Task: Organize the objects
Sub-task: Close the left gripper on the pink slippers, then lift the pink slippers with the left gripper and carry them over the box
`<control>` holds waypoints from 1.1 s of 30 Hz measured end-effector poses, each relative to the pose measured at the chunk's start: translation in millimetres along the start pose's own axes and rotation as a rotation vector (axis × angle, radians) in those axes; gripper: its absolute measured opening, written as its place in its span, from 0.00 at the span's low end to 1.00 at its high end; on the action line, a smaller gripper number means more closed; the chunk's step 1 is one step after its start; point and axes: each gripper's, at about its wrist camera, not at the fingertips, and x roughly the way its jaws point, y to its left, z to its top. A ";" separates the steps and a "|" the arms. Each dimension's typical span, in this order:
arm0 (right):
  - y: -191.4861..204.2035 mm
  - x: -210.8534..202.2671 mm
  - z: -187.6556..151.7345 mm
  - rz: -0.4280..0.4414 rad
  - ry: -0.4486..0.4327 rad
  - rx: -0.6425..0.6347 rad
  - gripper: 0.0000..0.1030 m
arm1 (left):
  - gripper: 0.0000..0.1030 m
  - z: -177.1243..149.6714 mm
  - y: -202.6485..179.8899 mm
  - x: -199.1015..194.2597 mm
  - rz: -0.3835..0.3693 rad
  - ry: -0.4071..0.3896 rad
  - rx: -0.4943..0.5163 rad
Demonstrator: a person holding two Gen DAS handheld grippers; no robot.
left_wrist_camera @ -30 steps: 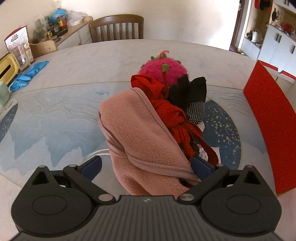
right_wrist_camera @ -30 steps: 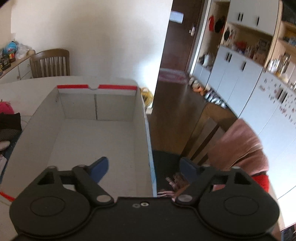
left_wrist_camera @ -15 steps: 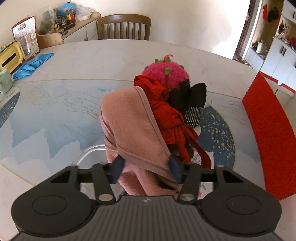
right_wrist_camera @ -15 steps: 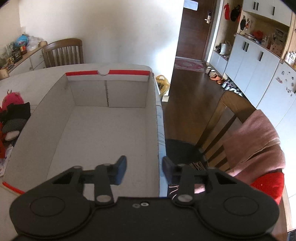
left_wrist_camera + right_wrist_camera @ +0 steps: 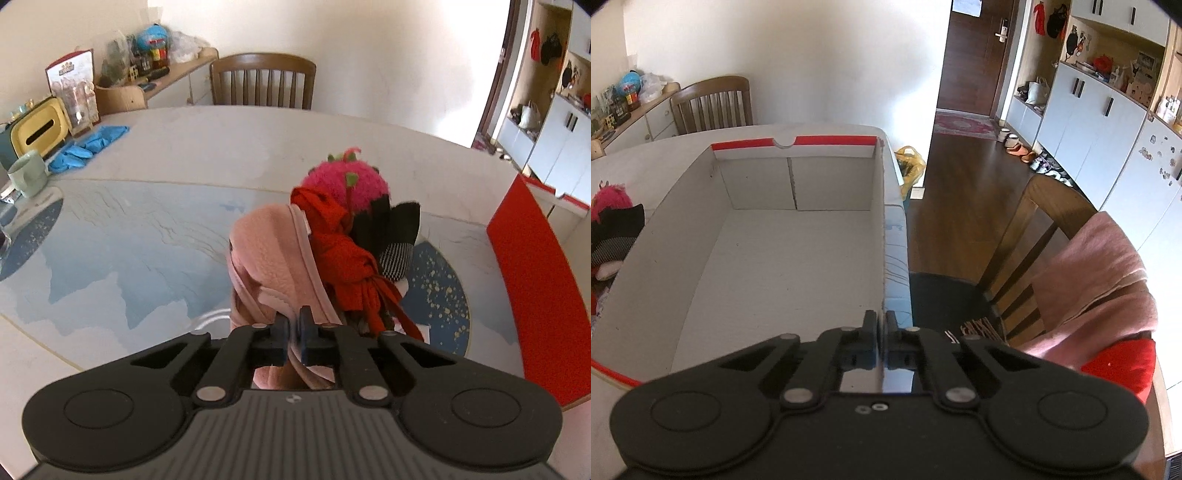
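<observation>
Left wrist view: left gripper (image 5: 293, 334), fingers pinched on an edge of the pink fleece cloth (image 5: 275, 258); cloth heads a pile on the table (image 5: 221, 147) with red fabric (image 5: 340, 254), black gloves (image 5: 391, 225) and pink plush fruit (image 5: 345, 182); nothing moved yet. Right wrist view: right gripper (image 5: 881, 330), fingers closed on the right wall of the white-and-red box (image 5: 775, 258); box interior bare. Status: sorting barely begun, whole pile left to box

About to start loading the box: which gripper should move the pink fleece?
Left gripper: its jaws are shut on the pink fleece. The right gripper pinches the box wall.
</observation>
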 end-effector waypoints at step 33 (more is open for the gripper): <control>-2.0 -2.7 -1.9 0.049 -0.003 0.025 0.02 | 0.03 89.9 -23.1 -129.0 -0.167 -0.363 0.028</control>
